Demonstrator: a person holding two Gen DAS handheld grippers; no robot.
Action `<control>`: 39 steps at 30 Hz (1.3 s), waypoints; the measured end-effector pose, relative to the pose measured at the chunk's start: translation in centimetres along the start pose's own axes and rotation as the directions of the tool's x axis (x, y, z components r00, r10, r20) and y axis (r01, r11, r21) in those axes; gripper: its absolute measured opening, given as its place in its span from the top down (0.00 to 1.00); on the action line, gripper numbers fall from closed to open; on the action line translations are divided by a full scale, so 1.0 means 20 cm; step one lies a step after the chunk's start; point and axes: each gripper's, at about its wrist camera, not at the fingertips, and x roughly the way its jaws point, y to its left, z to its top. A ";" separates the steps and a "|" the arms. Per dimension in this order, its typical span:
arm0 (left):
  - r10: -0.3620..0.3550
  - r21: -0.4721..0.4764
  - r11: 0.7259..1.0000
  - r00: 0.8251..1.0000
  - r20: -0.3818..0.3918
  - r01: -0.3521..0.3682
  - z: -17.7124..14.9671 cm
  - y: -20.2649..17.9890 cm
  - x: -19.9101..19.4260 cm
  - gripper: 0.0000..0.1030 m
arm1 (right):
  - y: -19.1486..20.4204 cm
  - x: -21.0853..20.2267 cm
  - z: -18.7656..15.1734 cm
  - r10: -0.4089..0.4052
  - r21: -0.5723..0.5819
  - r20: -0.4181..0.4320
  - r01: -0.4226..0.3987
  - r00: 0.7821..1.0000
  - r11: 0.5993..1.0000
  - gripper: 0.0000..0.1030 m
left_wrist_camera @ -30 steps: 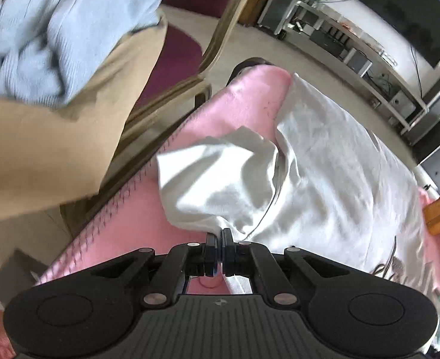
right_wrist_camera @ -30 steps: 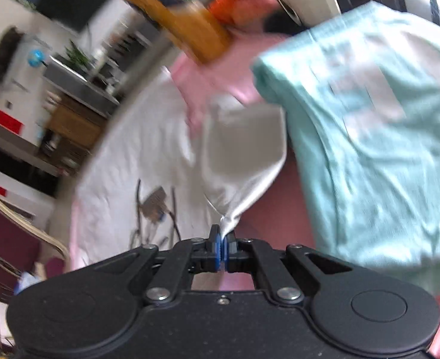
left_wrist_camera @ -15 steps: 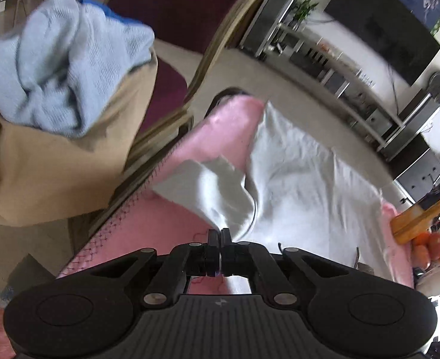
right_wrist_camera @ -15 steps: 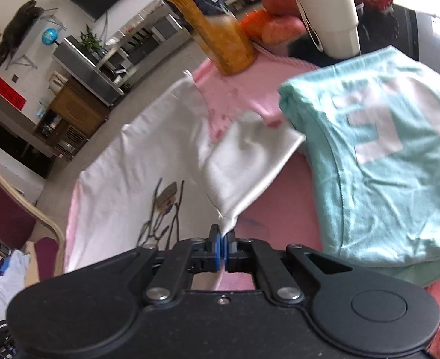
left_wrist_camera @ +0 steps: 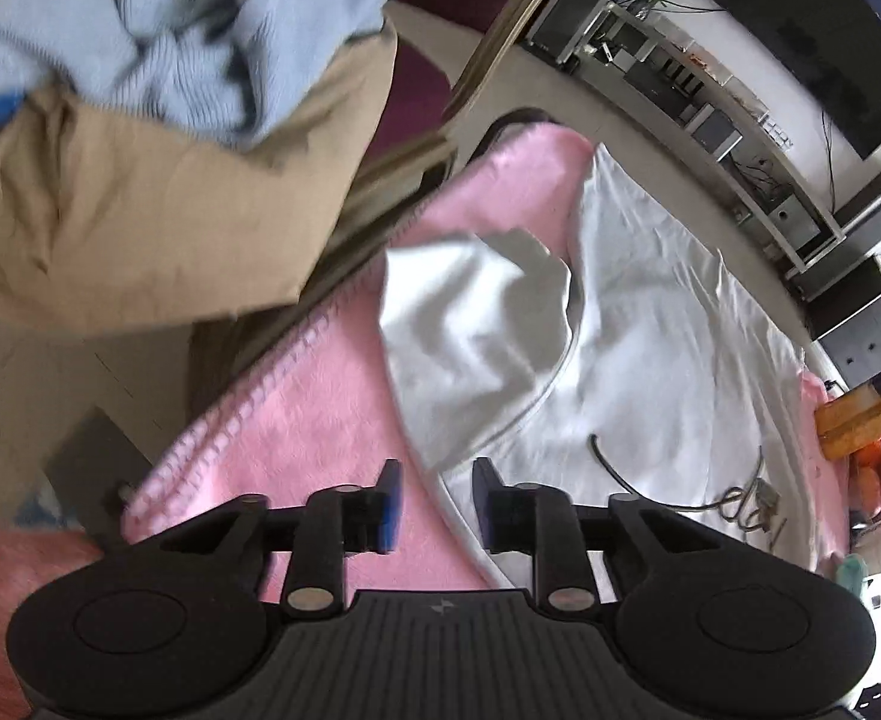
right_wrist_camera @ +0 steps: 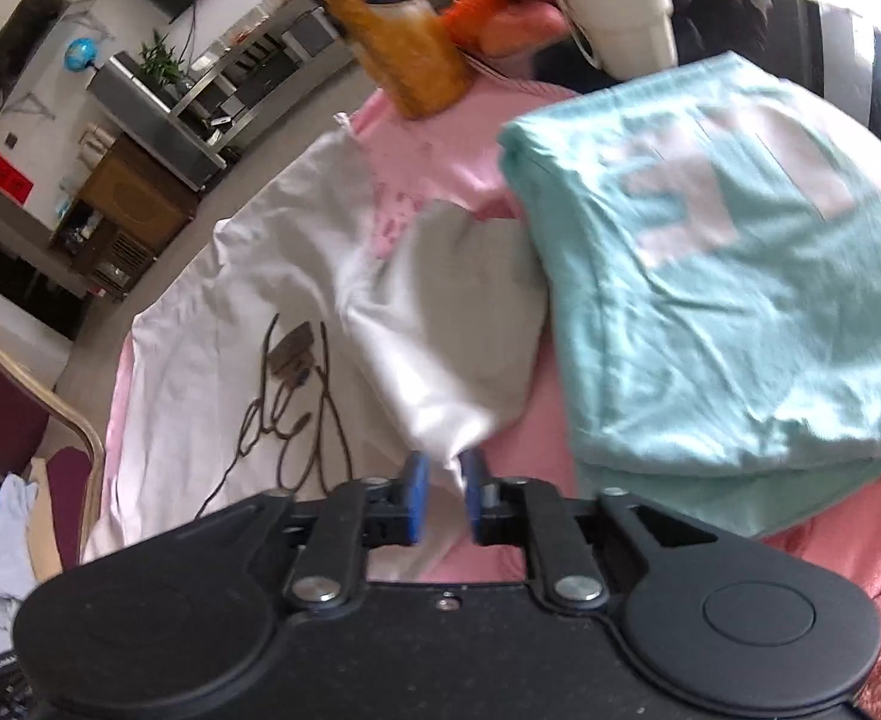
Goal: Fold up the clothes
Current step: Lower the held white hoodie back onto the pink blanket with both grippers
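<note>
A white T-shirt [left_wrist_camera: 668, 324] with a dark line print lies spread on a pink blanket [left_wrist_camera: 296, 420]; it also shows in the right wrist view [right_wrist_camera: 212, 324]. Its near-left sleeve [left_wrist_camera: 470, 324] is folded in over the body, and its right sleeve [right_wrist_camera: 458, 324] is folded in too. My left gripper [left_wrist_camera: 435, 501] is open, the sleeve tip lying between its fingers. My right gripper [right_wrist_camera: 440, 495] is open, with the sleeve tip still between its blue pads [right_wrist_camera: 413, 498].
A folded teal shirt [right_wrist_camera: 728, 276] lies on the blanket to the right. An orange bottle [right_wrist_camera: 380, 30], a white cup [right_wrist_camera: 614, 6] and fruit stand at the far edge. A chair with tan and blue clothes [left_wrist_camera: 140, 138] is to the left.
Both grippers were shut on the sleeve tips and have opened, letting go of the sleeves, which now lie folded over the shirt.
</note>
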 end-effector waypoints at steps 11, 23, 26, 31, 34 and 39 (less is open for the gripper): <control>0.021 -0.039 0.999 0.994 -0.107 -0.026 -0.05 -0.09 0.27 0.66 | -0.06 0.06 -0.03 0.066 0.048 -0.014 -0.065 0.998 0.997 0.62; 0.088 -0.052 0.995 0.995 -0.051 -0.091 -0.06 -0.10 0.29 0.74 | -0.12 0.12 -0.02 0.048 0.128 -0.011 -0.046 0.999 0.991 0.62; 0.132 -0.003 0.991 0.991 -0.032 -0.132 -0.07 -0.12 0.30 0.91 | -0.11 0.12 -0.02 0.031 0.125 0.011 -0.033 0.999 0.992 0.62; 0.145 0.038 0.989 0.989 0.003 -0.145 -0.08 -0.14 0.27 0.97 | -0.13 0.13 -0.01 0.018 0.146 0.022 -0.021 1.000 0.989 0.62; 0.156 0.057 0.986 0.987 0.032 -0.158 -0.09 -0.15 0.24 0.97 | -0.13 0.16 -0.01 0.020 0.138 0.007 -0.021 1.000 0.990 0.62; 0.162 0.086 0.982 0.985 0.056 -0.166 -0.11 -0.16 0.20 0.97 | -0.01 0.23 -0.04 -0.026 -0.037 0.005 0.026 1.000 0.999 0.61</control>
